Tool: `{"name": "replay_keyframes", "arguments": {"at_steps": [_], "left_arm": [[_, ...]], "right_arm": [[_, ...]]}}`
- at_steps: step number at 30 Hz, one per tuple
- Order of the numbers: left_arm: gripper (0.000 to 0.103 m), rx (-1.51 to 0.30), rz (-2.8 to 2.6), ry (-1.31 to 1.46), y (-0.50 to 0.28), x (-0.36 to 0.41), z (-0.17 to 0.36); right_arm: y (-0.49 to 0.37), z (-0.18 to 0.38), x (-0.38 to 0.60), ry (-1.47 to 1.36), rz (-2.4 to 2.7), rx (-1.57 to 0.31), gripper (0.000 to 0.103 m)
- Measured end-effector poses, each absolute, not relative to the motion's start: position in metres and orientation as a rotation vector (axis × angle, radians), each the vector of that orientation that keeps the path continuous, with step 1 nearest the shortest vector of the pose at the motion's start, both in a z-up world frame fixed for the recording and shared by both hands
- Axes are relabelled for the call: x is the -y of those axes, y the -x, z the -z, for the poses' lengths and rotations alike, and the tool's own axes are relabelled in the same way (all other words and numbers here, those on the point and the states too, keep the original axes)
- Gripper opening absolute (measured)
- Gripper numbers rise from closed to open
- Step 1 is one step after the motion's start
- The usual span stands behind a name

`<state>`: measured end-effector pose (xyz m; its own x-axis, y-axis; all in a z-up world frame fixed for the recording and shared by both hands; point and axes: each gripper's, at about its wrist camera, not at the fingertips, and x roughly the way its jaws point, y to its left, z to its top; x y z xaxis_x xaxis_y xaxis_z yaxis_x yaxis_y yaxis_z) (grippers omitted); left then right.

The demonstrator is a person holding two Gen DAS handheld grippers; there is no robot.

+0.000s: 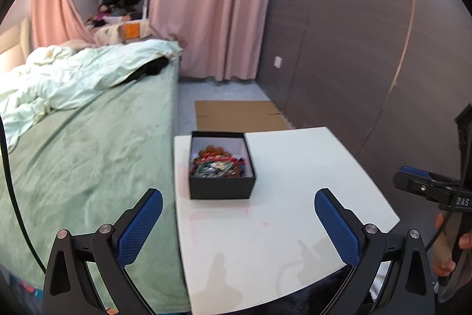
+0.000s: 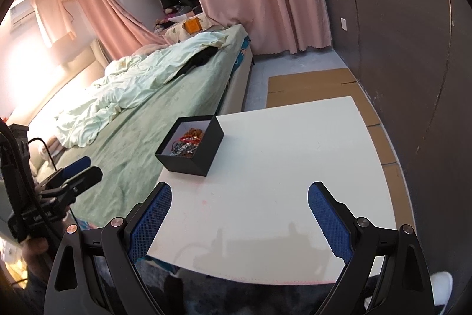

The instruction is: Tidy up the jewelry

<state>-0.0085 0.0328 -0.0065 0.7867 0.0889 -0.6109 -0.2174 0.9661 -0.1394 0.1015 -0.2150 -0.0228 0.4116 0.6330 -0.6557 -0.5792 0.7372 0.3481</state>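
A black open box stands on the far left part of a white table. It holds a tangled pile of jewelry: brown beads, red cord and silvery pieces. The box and the jewelry also show in the right wrist view. My left gripper is open and empty, above the table's near edge, short of the box. My right gripper is open and empty over the table, to the right of the box. Each gripper shows at the edge of the other's view.
A bed with a green sheet and a rumpled pale duvet lies against the table's left side. Flattened cardboard lies on the floor beyond the table. A dark panelled wall runs on the right. Pink curtains hang behind.
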Motion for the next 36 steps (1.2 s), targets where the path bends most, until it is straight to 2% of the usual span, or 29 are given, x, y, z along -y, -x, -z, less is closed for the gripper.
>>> {"name": "replay_keyframes", "arguments": {"at_steps": [36], "left_arm": [[0.103, -0.603, -0.214, 0.183, 0.017, -0.034, -0.001]], "right_arm": [[-0.089, 0.025, 0.211, -0.092, -0.753, -0.858, 0.094]]}}
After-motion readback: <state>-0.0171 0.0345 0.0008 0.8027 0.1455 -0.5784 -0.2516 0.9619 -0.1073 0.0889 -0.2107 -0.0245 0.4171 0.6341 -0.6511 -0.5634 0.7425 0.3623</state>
